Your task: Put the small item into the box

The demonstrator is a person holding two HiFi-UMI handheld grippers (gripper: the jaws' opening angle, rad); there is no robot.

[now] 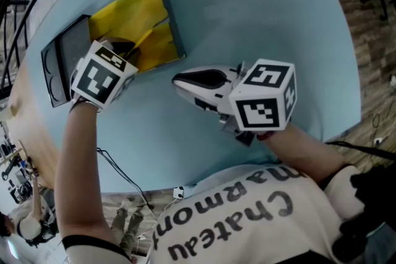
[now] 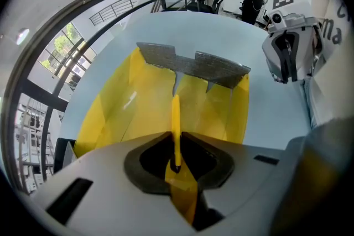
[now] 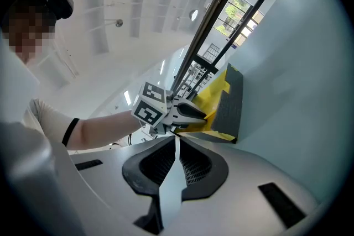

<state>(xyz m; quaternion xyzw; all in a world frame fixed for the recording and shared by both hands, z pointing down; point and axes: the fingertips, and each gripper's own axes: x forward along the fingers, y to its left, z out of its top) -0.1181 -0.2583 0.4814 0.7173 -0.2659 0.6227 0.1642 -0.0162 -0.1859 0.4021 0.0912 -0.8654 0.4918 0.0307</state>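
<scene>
- left gripper (image 1: 127, 51) is over the box (image 1: 133, 12) and points almost straight down into it
- its jaws pinch a thin yellow flap (image 2: 175, 124) of the box; in the left gripper view the flap is edge-on and runs straight away from the jaws toward the far wall
- box is at the upper left of the table (image 1: 260, 15), open, with a yellow inside and grey foam pieces (image 2: 193, 66) on the far side
- a dark grey panel (image 1: 59, 68) touches the box's left side
- right gripper (image 1: 180, 80) is near mid-table, roughly level; its jaws are pressed together with nothing between them
- its tips point left at the box's near right corner, close but apart from it
- small item: no view shows it, not on the bare table, not in either gripper; can't tell if it's already inside, since the left gripper covers part of the opening
- key relation: the box is straight ahead of the right gripper's jaws, and the left gripper is already on it
- my guess: left holds the flap back while right does the placing, but right has no item in its jaws
</scene>
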